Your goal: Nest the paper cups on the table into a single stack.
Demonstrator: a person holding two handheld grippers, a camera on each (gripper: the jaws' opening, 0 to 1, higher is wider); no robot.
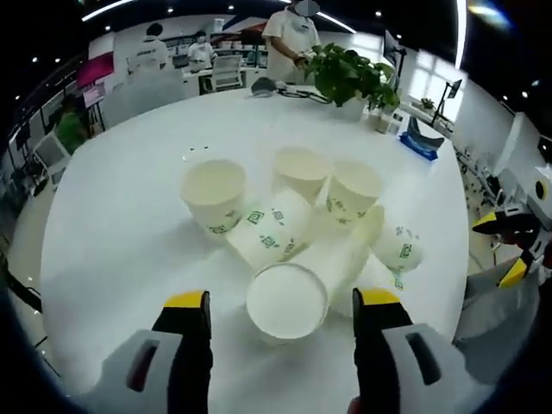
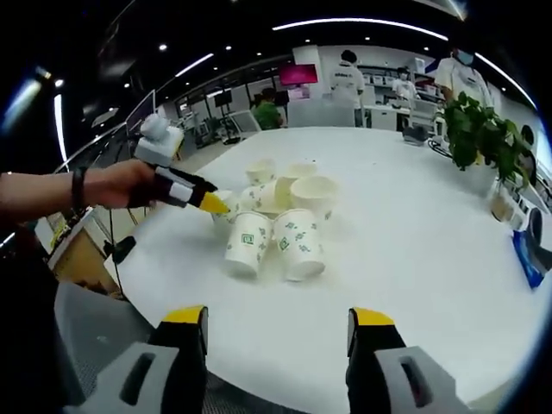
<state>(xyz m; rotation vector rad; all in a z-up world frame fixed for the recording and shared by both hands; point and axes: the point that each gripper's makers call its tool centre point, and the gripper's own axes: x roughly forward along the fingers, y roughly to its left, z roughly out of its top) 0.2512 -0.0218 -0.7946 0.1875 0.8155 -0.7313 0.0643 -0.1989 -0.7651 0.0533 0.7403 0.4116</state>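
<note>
White paper cups with green marks cluster mid-desk in the left gripper view: three stand upright at 12 o'clock of the group, mouths up and nothing visible inside, while several lie tipped, one open mouth facing the camera between the jaws, also bare inside. Left claw is spread wide, gripping nothing, its tips flanking that fallen cup. Right claw likewise gapes, hovering over the near desk rim at 6 o'clock, well apart from the cups. Bare desktop runs wide toward 3 o'clock. A potted plant sits at 2 o'clock near the far rim. Seen from the right gripper view, the left claw's yellow tip touches the cluster at 10 o'clock.
</note>
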